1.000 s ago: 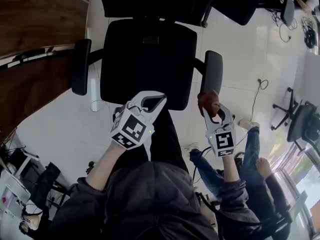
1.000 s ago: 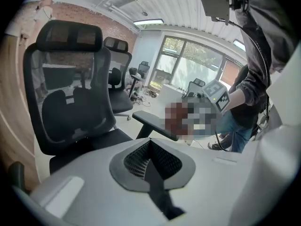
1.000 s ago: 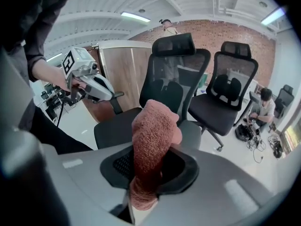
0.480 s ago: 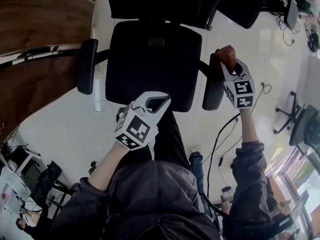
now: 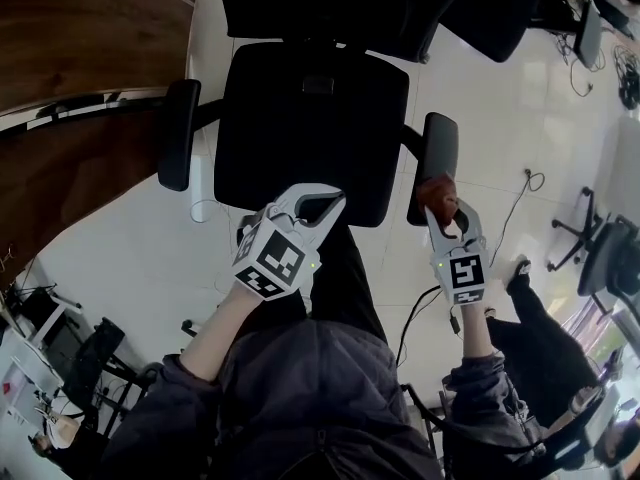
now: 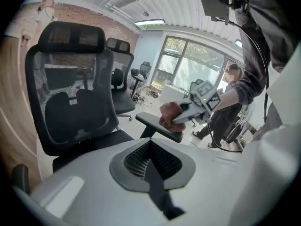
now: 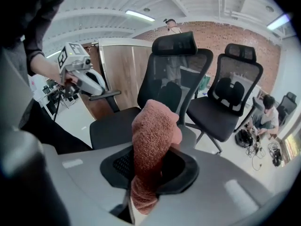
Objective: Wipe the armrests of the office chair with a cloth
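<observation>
Office chair [image 5: 310,118] is set facing the person [image 5: 300,398] | armrest [image 5: 440,143] at the head view's right is touched at its near end | left gripper [image 5: 325,203] is held over the chair's front edge, jaws closed together, nothing between | right gripper [image 5: 445,213] is clamped on reddish cloth [image 5: 437,190], which is pressed onto that armrest

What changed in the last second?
The right gripper, jaws shut on the cloth, ran to the far end of the right armrest and has come back to its near end. The left gripper stayed shut and empty at the front of the seat.
</observation>
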### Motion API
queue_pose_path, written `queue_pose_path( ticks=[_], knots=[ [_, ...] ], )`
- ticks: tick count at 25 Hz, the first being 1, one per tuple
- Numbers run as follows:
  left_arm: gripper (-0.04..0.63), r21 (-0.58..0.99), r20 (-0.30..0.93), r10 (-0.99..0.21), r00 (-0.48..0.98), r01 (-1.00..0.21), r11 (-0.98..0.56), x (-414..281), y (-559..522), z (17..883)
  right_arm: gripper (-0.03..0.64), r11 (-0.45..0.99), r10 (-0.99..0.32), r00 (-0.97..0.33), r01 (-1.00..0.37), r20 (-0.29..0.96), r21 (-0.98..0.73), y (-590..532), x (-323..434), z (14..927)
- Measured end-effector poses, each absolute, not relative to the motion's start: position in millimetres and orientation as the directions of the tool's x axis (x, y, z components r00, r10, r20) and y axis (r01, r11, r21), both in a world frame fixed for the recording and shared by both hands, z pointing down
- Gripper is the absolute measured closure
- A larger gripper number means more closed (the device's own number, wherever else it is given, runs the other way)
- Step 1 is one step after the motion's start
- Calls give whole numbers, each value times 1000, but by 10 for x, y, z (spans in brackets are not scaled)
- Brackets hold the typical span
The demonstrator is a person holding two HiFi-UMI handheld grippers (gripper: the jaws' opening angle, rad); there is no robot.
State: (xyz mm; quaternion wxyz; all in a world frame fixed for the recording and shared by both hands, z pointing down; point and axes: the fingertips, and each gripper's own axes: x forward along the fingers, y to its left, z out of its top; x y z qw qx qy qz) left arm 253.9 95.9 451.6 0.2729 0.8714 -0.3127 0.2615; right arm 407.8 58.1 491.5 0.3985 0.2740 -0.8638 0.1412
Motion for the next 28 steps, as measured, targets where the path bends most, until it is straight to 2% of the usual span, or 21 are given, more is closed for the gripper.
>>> queue_pose_path(
  ticks=[7, 21, 28],
  knots=[
    [580, 326, 628, -387, 676, -679, -658, 2602, 952, 4546, 528, 811, -308, -564, -576, 766, -99, 1033, 4054, 4830],
    [580, 325, 641, -378, 668, -682, -655, 2578, 956, 4553, 528, 815, -428, -529, -577, 733, 60, -855, 4081, 5186],
    [580, 333, 646, -368, 668, -681, -652, 2570, 974, 4596, 528, 815, -421, -557, -579, 716, 29, -309, 4111, 5018]
  ],
)
